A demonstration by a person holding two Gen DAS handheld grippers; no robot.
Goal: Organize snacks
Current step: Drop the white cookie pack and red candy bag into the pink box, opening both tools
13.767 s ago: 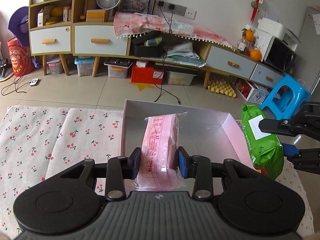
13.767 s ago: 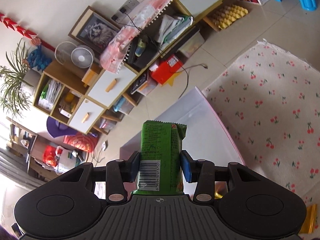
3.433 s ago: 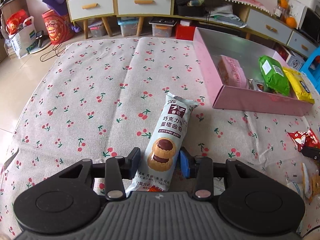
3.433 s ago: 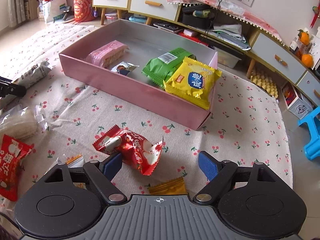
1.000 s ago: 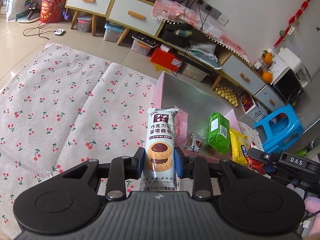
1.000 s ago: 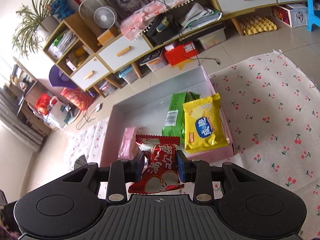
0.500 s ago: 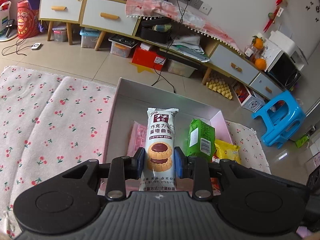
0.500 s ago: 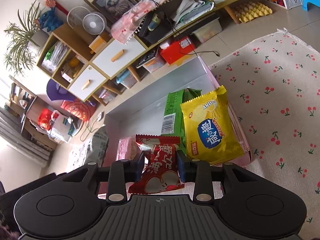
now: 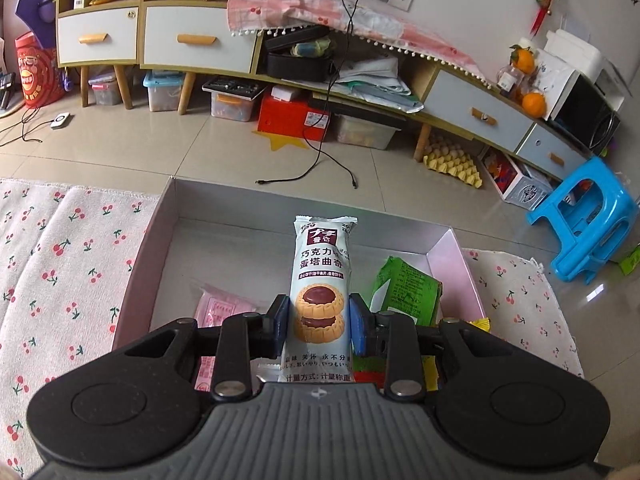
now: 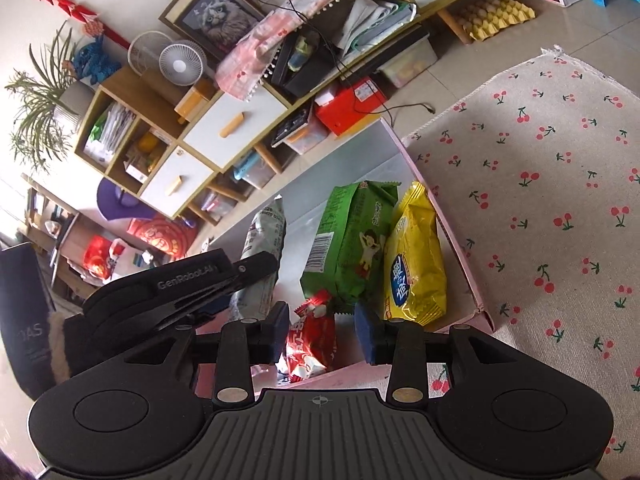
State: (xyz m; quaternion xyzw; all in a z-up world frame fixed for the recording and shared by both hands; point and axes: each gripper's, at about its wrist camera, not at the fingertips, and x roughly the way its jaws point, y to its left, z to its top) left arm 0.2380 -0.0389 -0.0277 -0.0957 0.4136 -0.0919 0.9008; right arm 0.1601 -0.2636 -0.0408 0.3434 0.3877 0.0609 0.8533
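Snacks: four in the box (image 9: pixel 160 236), left tongs (image 9: pixel 319 322) clamp a fifth (image 9: pixel 322 292), right tongs (image 10: pixel 322 332) just parted off the red one (image 10: pixel 310 340).

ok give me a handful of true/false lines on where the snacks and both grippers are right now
1. The left gripper is clamped on the cookie pack. True.
2. The pink box is empty. False: it holds a green pack, a yellow pack and a pink pack.
3. The right gripper squeezes the red pack. False: its jaws have just been opening, with a gap at the right pad.
4. The yellow pack lies beside the green pack. True.
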